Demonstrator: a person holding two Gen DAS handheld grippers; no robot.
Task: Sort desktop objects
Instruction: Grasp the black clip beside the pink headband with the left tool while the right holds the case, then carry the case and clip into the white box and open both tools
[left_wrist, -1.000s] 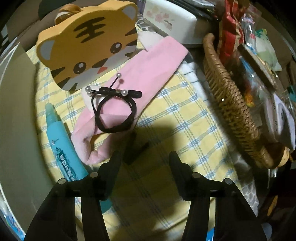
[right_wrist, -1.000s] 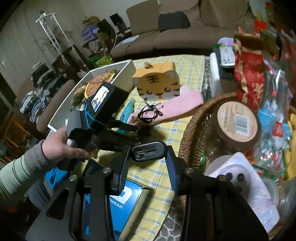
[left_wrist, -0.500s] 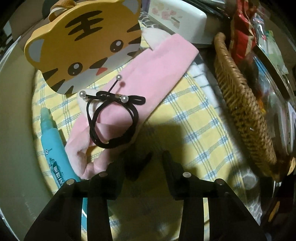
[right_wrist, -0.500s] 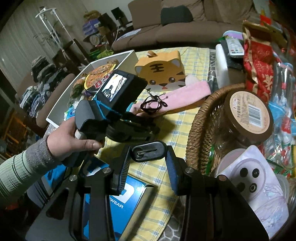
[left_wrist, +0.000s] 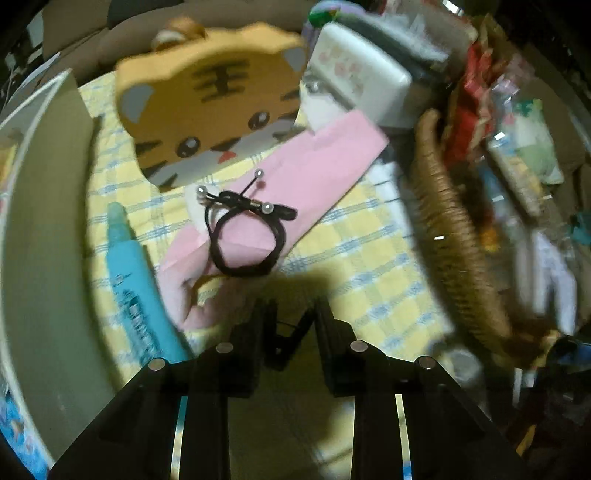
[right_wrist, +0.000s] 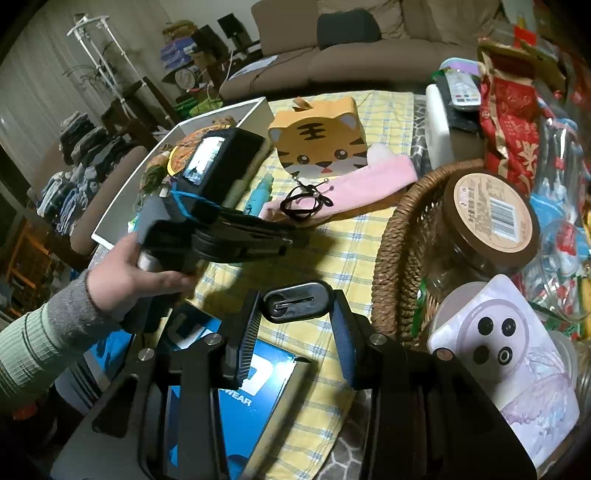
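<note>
Left claw (left_wrist: 288, 325), nearly closed, empty; limp, light hair tie (left_wrist: 243, 236) at twelve o'clock: pinch its loop.

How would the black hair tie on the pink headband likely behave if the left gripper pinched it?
The black hair tie is a thin elastic loop, so it would probably hang limp and weigh little. Its pearl beads may swing. It rests on the soft pink headband, which could get pinched along with it.

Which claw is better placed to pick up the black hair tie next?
Left. The left claw points at the black hair tie on the pink headband, empty, jaws narrowly apart. The right claw already grips a dark oval object, farther back.
</note>
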